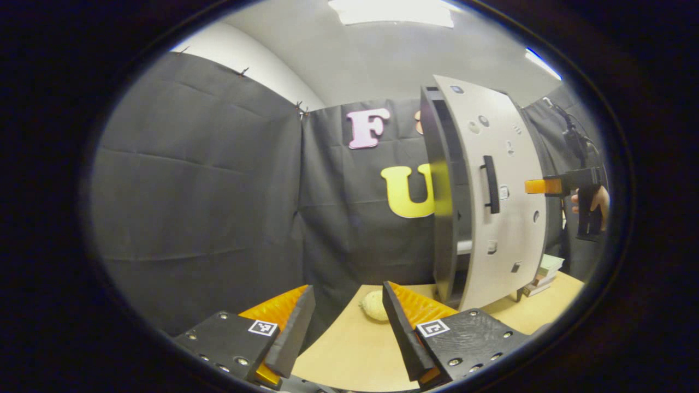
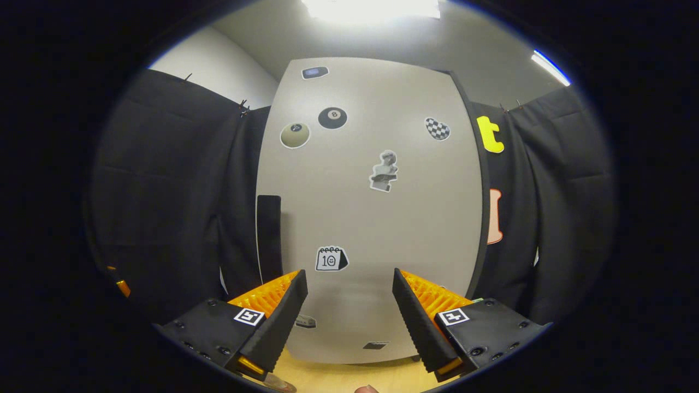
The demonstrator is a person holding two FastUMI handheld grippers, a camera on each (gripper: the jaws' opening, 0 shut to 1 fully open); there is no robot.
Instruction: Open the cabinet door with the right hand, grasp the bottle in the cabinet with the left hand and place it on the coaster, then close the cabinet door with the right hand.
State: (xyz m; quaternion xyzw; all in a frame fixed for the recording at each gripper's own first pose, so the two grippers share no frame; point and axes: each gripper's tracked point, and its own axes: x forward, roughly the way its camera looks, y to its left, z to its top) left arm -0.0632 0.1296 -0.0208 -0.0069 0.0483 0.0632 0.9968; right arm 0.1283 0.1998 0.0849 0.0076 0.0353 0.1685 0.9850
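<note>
- Cabinet door [image 1: 505, 191] is standing ajar in left gripper view, its dark handle [image 1: 491, 184] facing out; dark interior of cabinet [image 1: 445, 218] is showing just left of door.
- Bottle: can't make it out inside cabinet, too dark.
- Coaster [image 1: 374, 305], pale round thing, is lying on wooden table [image 1: 355, 349] near cabinet's foot, left of door.
- Left gripper [image 1: 348, 327] is hovering w/ fingers spread wide, holding nothing, coaster showing between them.
- Right gripper [image 1: 538, 186], held by a hand [image 1: 592, 203], is sitting right of door, apart from handle.
- In right gripper view, right gripper [image 2: 349, 316] is facing door's sticker-covered front [image 2: 377, 218], fingers spread, empty; handle [image 2: 268, 234] is at door's left edge.
</note>
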